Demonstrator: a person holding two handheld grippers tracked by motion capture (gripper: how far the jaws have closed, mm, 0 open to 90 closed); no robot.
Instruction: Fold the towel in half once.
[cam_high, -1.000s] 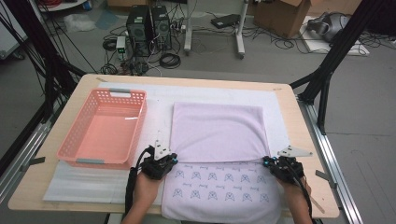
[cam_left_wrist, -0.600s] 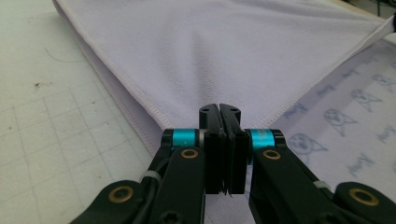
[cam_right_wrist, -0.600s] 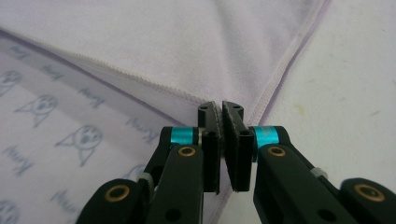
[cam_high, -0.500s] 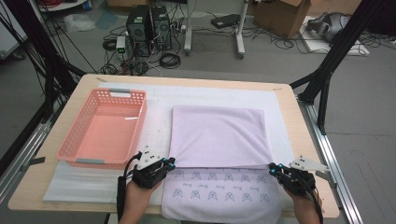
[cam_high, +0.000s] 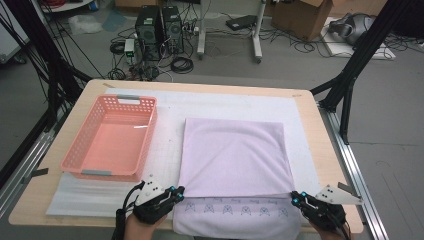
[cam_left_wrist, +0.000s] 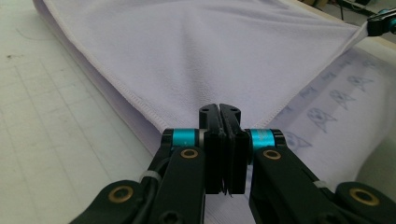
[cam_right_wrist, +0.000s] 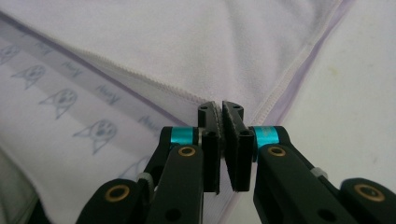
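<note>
A lavender towel (cam_high: 232, 155) lies on the white mat, folded, its top layer plain. The lower layer, printed with small cat faces (cam_high: 235, 211), sticks out along the near edge. My left gripper (cam_high: 176, 191) is shut on the top layer's near left corner. In the left gripper view the jaws (cam_left_wrist: 219, 108) are pressed together with the towel's hemmed corner (cam_left_wrist: 177, 70) running into them. My right gripper (cam_high: 296, 197) is shut on the near right corner. The right gripper view has its jaws (cam_right_wrist: 220, 106) closed where the hems of the towel (cam_right_wrist: 187, 42) meet.
A pink plastic basket (cam_high: 148, 137), with nothing in it, stands left of the towel on the white mat (cam_high: 225, 102). The wooden table (cam_high: 320, 145) ends just right of the towel. Computers, cables and a cardboard box sit on the floor beyond.
Both grippers have drawn back toward the table's near edge, pulling the top layer's edge with them. Less of the cat-print strip shows than a second ago.
</note>
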